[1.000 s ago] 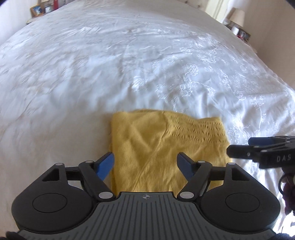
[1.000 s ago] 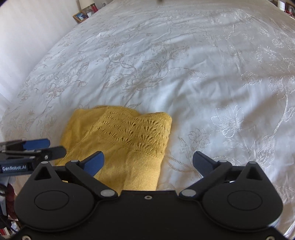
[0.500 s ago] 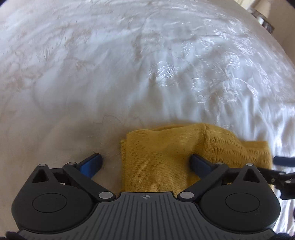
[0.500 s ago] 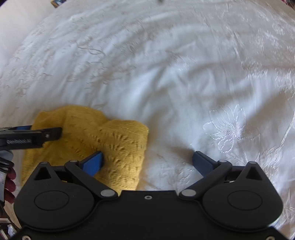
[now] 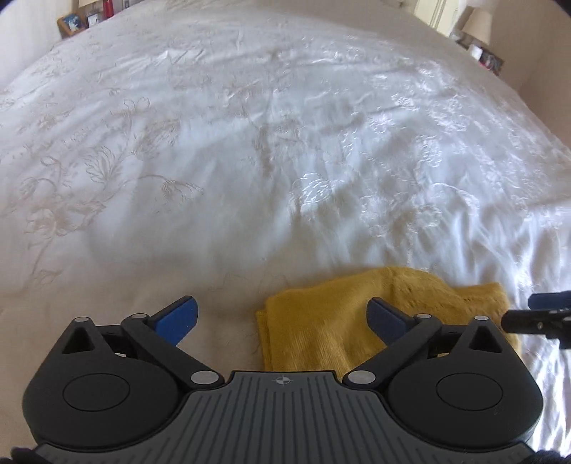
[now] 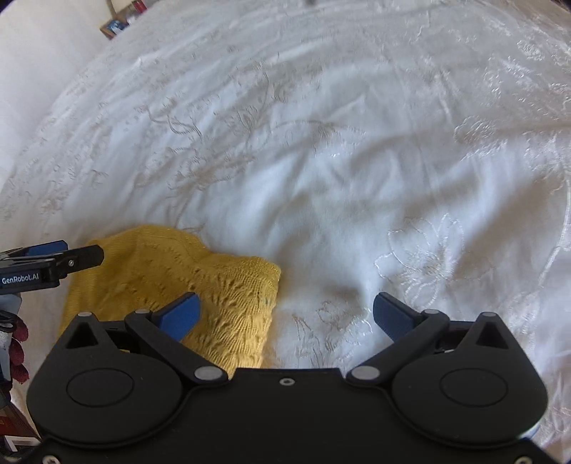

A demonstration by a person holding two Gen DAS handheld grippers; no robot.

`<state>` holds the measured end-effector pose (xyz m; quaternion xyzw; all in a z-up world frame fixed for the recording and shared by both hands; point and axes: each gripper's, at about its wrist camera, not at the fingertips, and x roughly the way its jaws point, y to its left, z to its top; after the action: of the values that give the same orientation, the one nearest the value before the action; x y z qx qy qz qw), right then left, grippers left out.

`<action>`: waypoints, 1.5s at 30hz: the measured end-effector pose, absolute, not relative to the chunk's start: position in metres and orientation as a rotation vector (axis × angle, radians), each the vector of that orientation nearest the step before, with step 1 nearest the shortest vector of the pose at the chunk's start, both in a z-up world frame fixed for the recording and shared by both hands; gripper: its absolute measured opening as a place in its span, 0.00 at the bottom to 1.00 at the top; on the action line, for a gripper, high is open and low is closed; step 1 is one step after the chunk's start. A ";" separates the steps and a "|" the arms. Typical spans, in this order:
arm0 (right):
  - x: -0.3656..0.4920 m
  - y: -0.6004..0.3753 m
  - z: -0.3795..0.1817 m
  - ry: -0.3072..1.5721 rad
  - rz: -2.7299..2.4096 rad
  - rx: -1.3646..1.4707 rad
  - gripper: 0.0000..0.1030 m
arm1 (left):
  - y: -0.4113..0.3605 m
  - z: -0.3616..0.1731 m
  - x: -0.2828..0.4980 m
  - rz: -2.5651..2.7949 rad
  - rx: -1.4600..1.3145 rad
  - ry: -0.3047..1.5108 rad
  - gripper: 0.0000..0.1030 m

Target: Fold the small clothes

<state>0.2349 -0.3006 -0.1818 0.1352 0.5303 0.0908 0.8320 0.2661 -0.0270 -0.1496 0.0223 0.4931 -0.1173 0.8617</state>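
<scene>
- Left wrist view showed the left gripper (image 5: 282, 317) with jaws spread wide and holding nothing; they had just been opening, and the yellow knit (image 5: 321, 321) lay partly between them, at about 5 o'clock on the white bedspread (image 5: 249, 160).
- The right gripper (image 6: 285, 314) was also open and empty, astride the knit's right edge.
- Risk, I think: closing here could also pinch the soft bedspread and drag the fold apart.
- A lamp (image 5: 476, 21) and picture frames (image 5: 73, 23) stood far away; nothing blocked the way.

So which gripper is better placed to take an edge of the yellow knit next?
Roughly even, slightly left: the left gripper straddles the yellow knit's left edge, the right gripper its right edge. Both are open.
</scene>
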 end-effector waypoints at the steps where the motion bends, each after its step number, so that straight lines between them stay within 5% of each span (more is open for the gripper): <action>1: 0.230 -0.301 -0.180 1.123 0.207 0.282 0.99 | -0.026 -0.148 0.261 -0.255 0.052 1.039 1.00; 11: 0.204 -0.288 -0.202 1.206 0.245 0.138 0.99 | -0.005 -0.180 0.245 -0.231 0.091 1.153 1.00; 32: 0.127 -0.275 -0.085 0.831 0.229 0.155 0.99 | -0.050 -0.048 0.152 -0.076 0.103 0.870 0.98; 45: 0.058 -0.232 -0.039 0.813 -0.097 0.140 0.99 | -0.032 -0.018 0.089 -0.099 0.165 0.869 0.96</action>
<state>0.0576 -0.2322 -0.0390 0.0679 0.3948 -0.0473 0.9151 0.0892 -0.0325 -0.0177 0.0799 0.4204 -0.0479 0.9026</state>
